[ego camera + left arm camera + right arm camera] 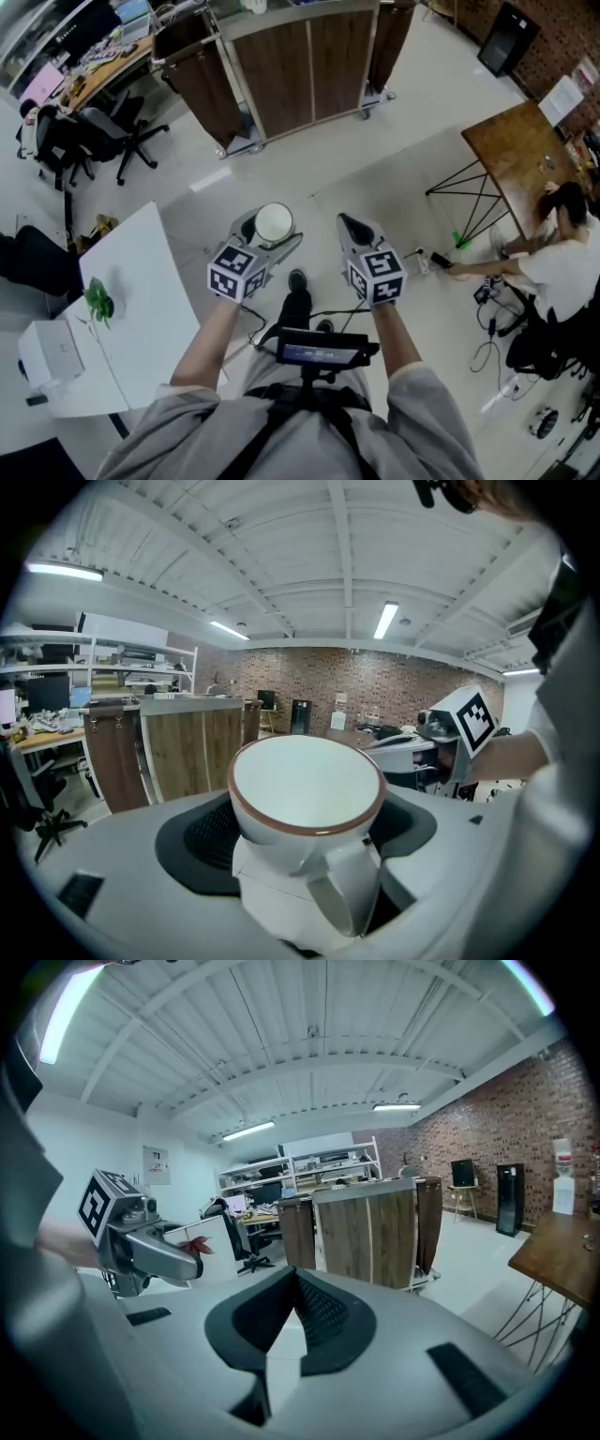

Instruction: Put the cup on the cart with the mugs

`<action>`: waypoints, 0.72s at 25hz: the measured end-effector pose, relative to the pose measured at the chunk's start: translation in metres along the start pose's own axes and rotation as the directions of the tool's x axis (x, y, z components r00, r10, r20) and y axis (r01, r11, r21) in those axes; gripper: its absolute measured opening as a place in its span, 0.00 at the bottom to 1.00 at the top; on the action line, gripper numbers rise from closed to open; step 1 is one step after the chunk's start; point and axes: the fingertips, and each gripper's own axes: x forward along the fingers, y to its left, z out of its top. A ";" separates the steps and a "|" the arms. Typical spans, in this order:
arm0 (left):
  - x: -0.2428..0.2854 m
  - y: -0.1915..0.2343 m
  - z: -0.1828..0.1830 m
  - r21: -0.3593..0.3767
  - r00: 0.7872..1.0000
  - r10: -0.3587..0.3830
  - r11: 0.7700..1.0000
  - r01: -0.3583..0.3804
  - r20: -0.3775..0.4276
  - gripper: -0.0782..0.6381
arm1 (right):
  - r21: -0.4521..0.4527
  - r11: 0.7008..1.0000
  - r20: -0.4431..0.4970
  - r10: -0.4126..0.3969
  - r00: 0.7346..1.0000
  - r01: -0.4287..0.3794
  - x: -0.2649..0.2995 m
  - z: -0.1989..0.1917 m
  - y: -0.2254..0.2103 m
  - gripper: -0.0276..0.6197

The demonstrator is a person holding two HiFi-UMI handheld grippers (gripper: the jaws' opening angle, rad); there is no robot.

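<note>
A white cup (274,221) with a brown rim sits upright between the jaws of my left gripper (271,232), which is shut on it. In the left gripper view the cup (306,799) fills the middle, its handle (342,892) turned toward the camera, the dark pads (208,834) against its sides. My right gripper (348,226) is level beside it, jaws shut with nothing in them; in the right gripper view its pads (323,1312) meet at the tip. Both are held out over the floor in front of the person. No mugs are in view.
Wood-panelled wheeled units (300,66) stand ahead across open floor. A white table (131,309) with a small plant (97,300) is at the left, office chairs (103,131) behind it. At the right are a wooden table (520,155), a seated person (567,258) and floor cables (487,328).
</note>
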 end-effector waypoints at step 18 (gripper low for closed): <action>0.134 0.240 0.102 -0.038 1.000 0.017 0.999 -0.017 -0.007 0.67 | -0.094 0.987 -0.021 0.127 0.992 -0.129 0.268 0.140 -0.077 0.05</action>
